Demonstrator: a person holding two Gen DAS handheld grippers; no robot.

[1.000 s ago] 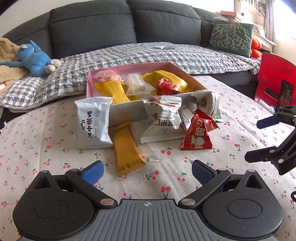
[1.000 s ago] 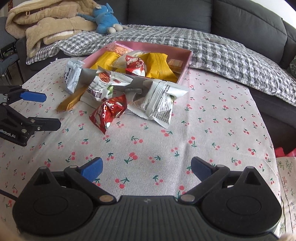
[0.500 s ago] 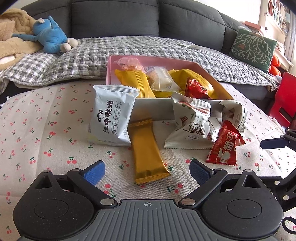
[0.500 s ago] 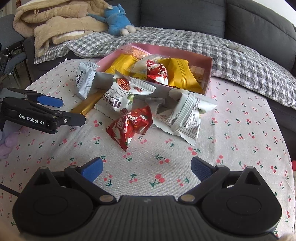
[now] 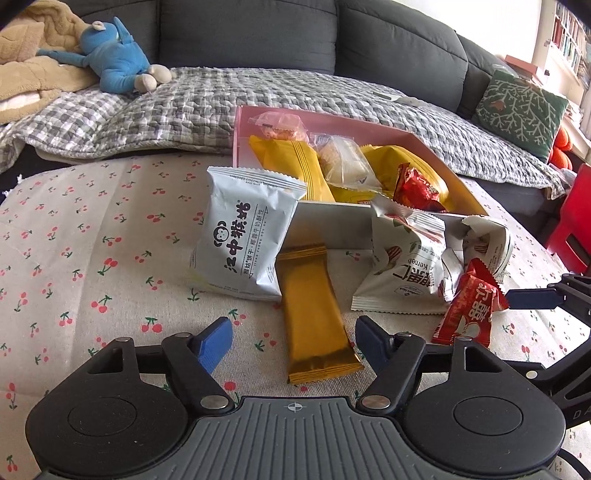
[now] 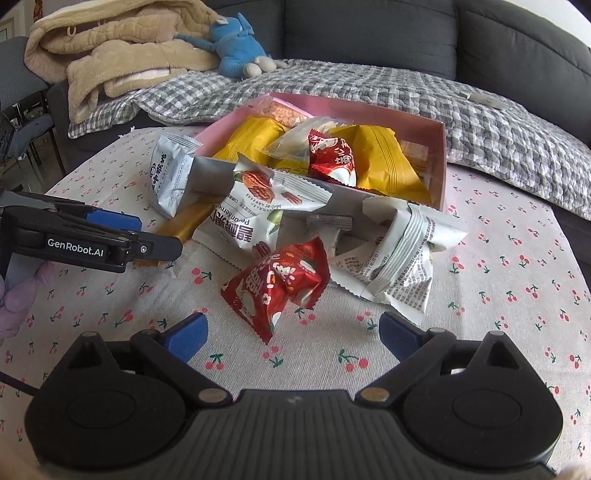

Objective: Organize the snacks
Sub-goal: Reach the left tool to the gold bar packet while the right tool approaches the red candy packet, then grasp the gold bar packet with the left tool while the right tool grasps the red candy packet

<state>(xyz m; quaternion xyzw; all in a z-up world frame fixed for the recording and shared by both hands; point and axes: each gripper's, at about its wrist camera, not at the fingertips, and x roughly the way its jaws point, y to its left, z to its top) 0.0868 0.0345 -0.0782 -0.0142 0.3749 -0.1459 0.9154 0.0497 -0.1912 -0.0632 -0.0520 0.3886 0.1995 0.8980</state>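
Snacks lying loose on cherry-print tablecloth (image 5: 92, 229) before pink box (image 5: 243, 122), yellow bar (image 5: 314, 314) lying between wide-open left gripper (image 5: 293, 338) fingers, red packet (image 6: 277, 288) lying just ahead of wide-open right gripper (image 6: 293, 332), neither touching

Both cameras sit low over the worktop (image 5: 74, 229), each looking forward between its own jaws toward the sofa (image 5: 258, 33). The left view faces the pink box (image 5: 458, 184) from near its left corner, the right view from its right. Both share the box and the red packet (image 6: 277, 288), close up.
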